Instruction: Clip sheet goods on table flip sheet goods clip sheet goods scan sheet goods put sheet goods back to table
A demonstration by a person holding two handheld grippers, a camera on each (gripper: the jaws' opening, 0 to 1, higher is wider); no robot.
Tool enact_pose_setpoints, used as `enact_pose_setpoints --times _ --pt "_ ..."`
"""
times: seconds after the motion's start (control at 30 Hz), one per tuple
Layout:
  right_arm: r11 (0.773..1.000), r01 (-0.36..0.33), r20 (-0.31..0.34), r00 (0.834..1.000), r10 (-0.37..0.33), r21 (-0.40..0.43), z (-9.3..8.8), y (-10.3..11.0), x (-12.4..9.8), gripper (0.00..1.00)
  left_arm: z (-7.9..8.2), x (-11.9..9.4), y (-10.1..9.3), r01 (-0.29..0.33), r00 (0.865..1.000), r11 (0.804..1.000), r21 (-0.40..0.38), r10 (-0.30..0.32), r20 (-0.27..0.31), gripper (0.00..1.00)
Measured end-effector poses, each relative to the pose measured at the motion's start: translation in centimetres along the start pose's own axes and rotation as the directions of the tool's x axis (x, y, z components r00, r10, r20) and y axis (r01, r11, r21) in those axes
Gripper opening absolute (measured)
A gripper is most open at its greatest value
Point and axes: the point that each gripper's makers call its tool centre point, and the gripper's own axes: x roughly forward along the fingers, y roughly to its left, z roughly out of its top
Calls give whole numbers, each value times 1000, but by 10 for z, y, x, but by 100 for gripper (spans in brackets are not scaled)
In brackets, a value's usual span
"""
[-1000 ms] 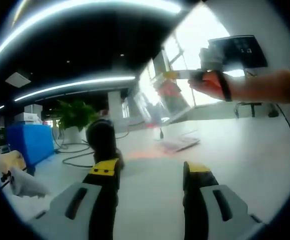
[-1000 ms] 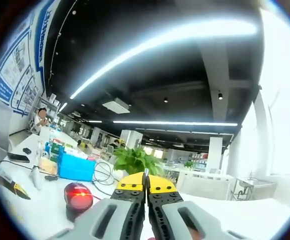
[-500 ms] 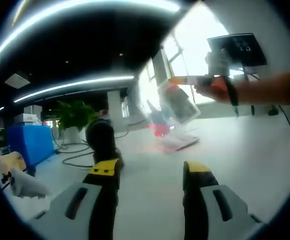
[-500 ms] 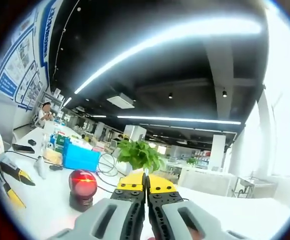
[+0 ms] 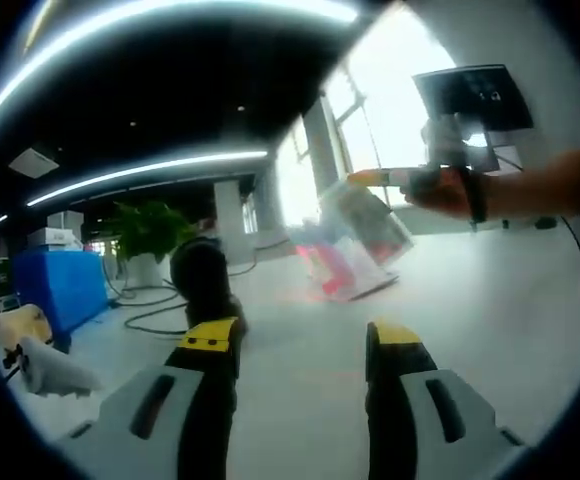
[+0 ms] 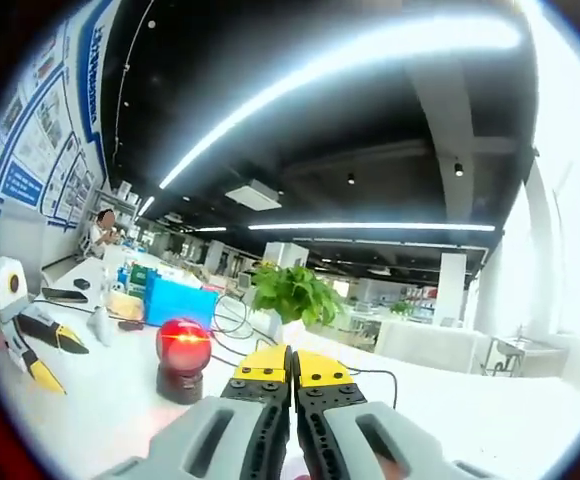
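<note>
While the right tongs (image 5: pixel 370 178) hang high at the right of the left gripper view, they hold the sheet (image 5: pixel 362 240) by its top edge, so that it dangles above the far tabletop (image 5: pixel 490 300), clear of it as far as I can tell. In the right gripper view those same tongs (image 6: pixel 292 366) show their yellow tips pressed together, clamped on the sheet (the sheet itself is hidden there). The left tongs (image 5: pixel 300 345) stand apart and empty, near the camera, low over the tabletop.

A scanner (image 6: pixel 182 358) glowing red stands on the tabletop to the left of the right tongs, with a plant (image 6: pixel 295 293) and a blue box (image 6: pixel 178 301) farther off; in the left gripper view the scanner (image 5: pixel 202 275) is the dark body beyond the left tip.

My judgement is that the scan step is in hand. The next move calls for bringing the sheet's printed face squarely before the red light, then lowering it flat onto the tabletop and letting go.
</note>
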Motion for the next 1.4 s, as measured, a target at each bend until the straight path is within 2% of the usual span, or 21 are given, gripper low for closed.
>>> enact_pose_setpoints --times 0.17,0.47,0.9,1.13,1.4 --pt "999 23 -18 1000 -23 39 -12 -18 1 0 -1 1 -1 2 1000 1000 6 -2 -7 43" --pt "996 82 -53 995 -80 32 -30 -46 6 0 -2 1 -1 -1 1000 1000 9 1 -10 43" --pt "998 56 -122 991 -56 -6 -57 -71 27 0 -3 3 2 -6 1000 1000 -11 6 -9 42" --pt "1000 27 -157 987 -28 -11 -68 -70 29 0 -4 3 5 -15 1000 999 -31 15 -9 42" --pt "1000 8 -181 983 -11 -14 -83 -84 38 0 -6 4 8 -21 1000 999 -38 21 -14 42"
